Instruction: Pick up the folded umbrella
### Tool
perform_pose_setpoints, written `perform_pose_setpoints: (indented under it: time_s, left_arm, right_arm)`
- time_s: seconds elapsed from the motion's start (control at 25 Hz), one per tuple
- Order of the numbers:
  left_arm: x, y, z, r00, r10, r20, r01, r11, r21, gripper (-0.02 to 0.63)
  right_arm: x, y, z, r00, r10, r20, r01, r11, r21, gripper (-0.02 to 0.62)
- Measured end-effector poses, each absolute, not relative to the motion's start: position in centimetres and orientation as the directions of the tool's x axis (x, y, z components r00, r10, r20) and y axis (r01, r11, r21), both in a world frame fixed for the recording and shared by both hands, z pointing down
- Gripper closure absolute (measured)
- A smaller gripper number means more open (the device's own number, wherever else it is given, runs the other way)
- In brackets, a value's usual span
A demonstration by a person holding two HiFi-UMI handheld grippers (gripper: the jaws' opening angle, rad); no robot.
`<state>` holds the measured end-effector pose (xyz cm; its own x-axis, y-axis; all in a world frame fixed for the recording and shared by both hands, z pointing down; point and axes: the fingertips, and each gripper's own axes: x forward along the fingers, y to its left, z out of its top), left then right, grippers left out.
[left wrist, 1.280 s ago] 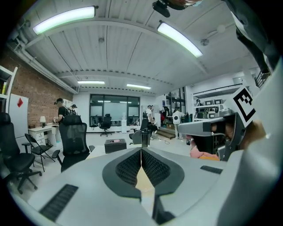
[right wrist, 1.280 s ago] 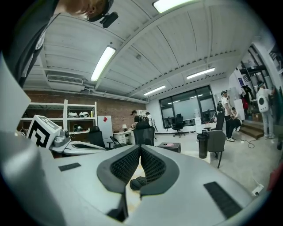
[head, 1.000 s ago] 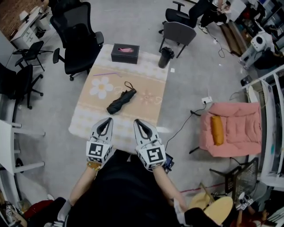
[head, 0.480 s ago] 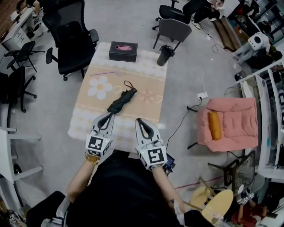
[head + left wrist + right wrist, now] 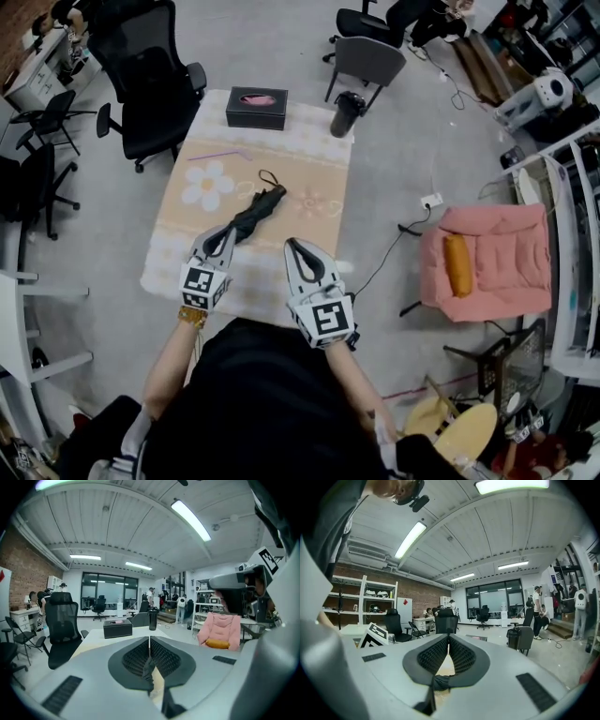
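Two grippers, both empty: my left gripper (image 5: 227, 235) and right gripper (image 5: 292, 246) each have their fingers pressed together on nothing. Folded black umbrella (image 5: 257, 214) lies diagonally on the floral worktop (image 5: 309, 169); my left fingers sit just beside its near end.

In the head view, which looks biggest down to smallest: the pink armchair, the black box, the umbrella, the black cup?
1. pink armchair, clearly largest.
2. black box and umbrella: about alike, the umbrella longer, the box wider.
3. black cup, smallest.
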<state>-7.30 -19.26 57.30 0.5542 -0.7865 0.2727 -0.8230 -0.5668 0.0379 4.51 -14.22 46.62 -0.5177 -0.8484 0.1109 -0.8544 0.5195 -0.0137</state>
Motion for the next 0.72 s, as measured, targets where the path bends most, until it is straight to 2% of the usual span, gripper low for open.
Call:
perform_pose_setpoints:
  time_s: [0.52, 0.72]
  left_arm:
    - [-6.0, -22.5, 64.7, 0.591, -0.677, 0.438, -0.755, -0.656, 0.004, 0.583]
    - [-5.1, -23.3, 66.7, 0.601, -0.633, 0.487, -0.724, -0.690, -0.003, 0.491]
  right_arm:
    - [7.3, -14.3, 47.5, -0.470, -0.876, 0.112, -0.883, 0.469, -0.037, 0.577]
    - [8.4, -15.1, 47.4, -0.442, -0.891, 0.105, -0.897, 0.440, -0.039, 0.578]
